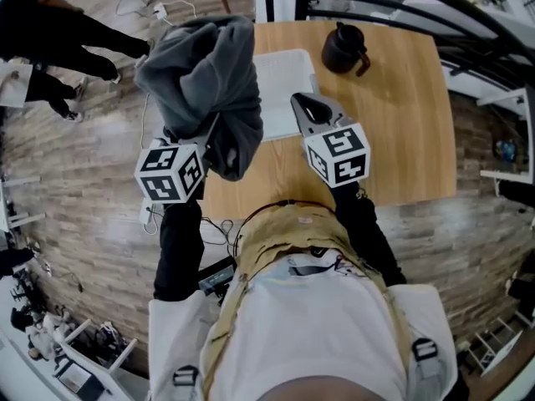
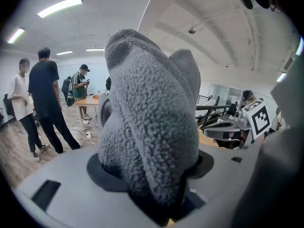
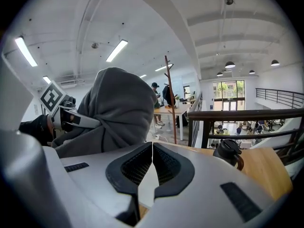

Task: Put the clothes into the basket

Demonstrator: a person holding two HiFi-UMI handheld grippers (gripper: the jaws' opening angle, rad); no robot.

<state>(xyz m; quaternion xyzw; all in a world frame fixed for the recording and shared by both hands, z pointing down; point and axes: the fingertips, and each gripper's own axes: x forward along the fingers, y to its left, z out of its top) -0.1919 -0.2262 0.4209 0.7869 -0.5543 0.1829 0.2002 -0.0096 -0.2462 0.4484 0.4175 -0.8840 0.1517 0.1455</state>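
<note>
A grey fleece garment (image 1: 209,82) hangs bunched in the air over the left edge of the wooden table (image 1: 401,124). My left gripper (image 1: 213,136) is shut on it; in the left gripper view the fleece (image 2: 152,127) fills the space between the jaws and hides most of what lies beyond. A white basket (image 1: 280,90) sits on the table just right of the garment. My right gripper (image 1: 303,104) hovers at the basket's right edge, shut with nothing in it; its pads meet in the right gripper view (image 3: 152,146). That view also shows the garment (image 3: 111,113) to the left.
A black jug (image 1: 344,48) stands at the table's far side, right of the basket. Several people (image 1: 50,32) stand on the wood floor to the left. Cables (image 1: 167,11) lie on the floor near the table's far left corner. A dark railing (image 3: 237,115) runs behind the table.
</note>
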